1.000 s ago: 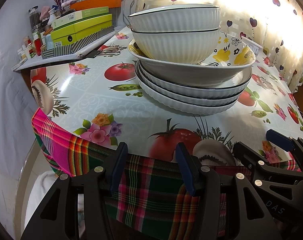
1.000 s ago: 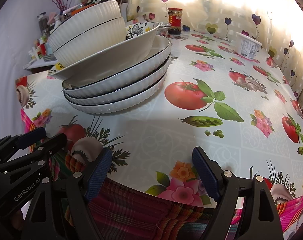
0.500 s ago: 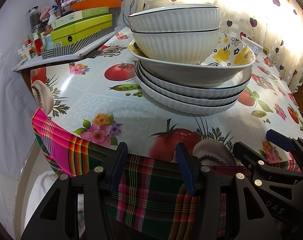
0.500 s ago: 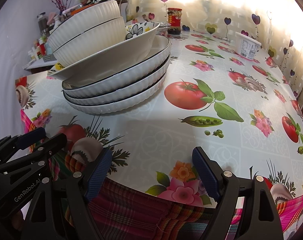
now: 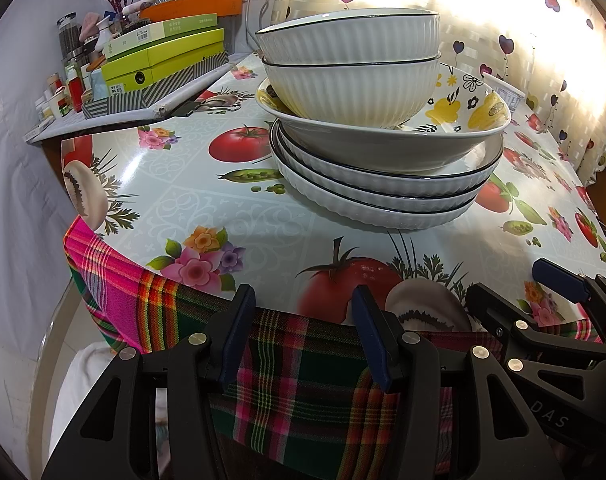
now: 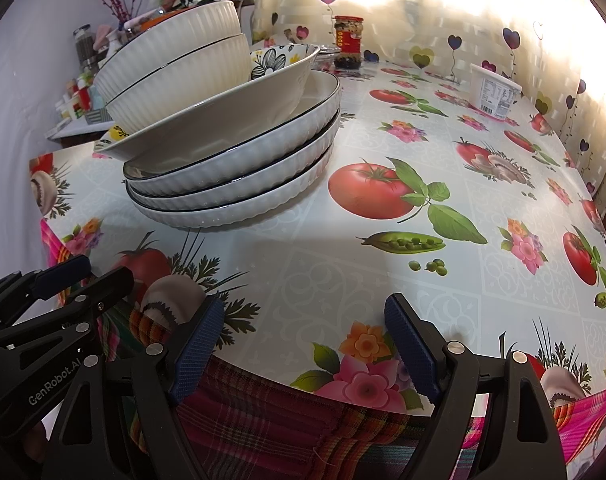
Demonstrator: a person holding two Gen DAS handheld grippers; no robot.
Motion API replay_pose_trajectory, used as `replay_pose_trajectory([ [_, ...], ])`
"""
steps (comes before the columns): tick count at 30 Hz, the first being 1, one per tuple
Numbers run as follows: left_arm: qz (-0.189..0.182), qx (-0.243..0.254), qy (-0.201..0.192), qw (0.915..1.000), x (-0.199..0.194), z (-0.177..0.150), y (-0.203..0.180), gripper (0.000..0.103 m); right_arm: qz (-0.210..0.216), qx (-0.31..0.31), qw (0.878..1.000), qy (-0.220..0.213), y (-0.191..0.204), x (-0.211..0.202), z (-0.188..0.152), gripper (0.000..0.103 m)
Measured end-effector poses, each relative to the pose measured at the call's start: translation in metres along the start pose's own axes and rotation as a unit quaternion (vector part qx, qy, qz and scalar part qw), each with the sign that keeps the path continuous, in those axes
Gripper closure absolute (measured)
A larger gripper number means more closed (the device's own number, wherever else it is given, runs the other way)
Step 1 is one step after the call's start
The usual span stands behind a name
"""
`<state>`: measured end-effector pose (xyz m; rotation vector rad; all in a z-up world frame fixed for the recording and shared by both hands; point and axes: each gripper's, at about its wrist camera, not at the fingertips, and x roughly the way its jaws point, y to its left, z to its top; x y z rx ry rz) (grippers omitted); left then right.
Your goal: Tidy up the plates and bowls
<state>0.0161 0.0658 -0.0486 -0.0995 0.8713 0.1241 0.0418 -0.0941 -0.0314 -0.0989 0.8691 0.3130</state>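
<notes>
A stack of dishes stands on the table: three white ribbed plates (image 5: 383,196) at the bottom, a flower-patterned bowl (image 5: 455,120) on them, and two white ribbed bowls (image 5: 355,64) nested on top. The stack also shows in the right wrist view, with the plates (image 6: 239,176) and the ribbed bowls (image 6: 179,68). My left gripper (image 5: 303,332) is open and empty at the table's near edge, in front of the stack. My right gripper (image 6: 307,348) is open and empty at the near edge, to the right of the stack. Each gripper shows in the other's view.
The table (image 6: 383,264) has a tomato-and-flower oilcloth over a plaid cloth (image 5: 303,380). A cluttered side shelf with green boxes (image 5: 163,60) and jars stands at the far left. A red-labelled jar (image 6: 347,42) and a white tub (image 6: 494,92) stand at the far side by the curtain.
</notes>
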Motion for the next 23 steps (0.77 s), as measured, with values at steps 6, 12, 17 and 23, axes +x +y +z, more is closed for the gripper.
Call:
replay_pose_trajectory([
  [6, 0.000, 0.000, 0.000, 1.0000, 0.000, 0.000, 0.000, 0.051, 0.000, 0.000, 1.000, 0.000, 0.001, 0.000, 0.000, 0.019],
  [12, -0.001, -0.001, 0.000, 1.0000, 0.000, 0.000, 0.000, 0.051, 0.000, 0.000, 1.000, 0.000, 0.001, 0.000, 0.000, 0.019],
  [17, -0.008, -0.005, 0.002, 1.0000, -0.001, 0.001, 0.003, 0.051, 0.000, 0.000, 1.000, 0.000, 0.001, 0.000, 0.000, 0.019],
  [23, -0.033, -0.027, 0.007, 0.9990, -0.004, 0.002, 0.015, 0.051, 0.009, 0.012, 1.000, 0.000, -0.006, -0.003, 0.001, 0.019],
])
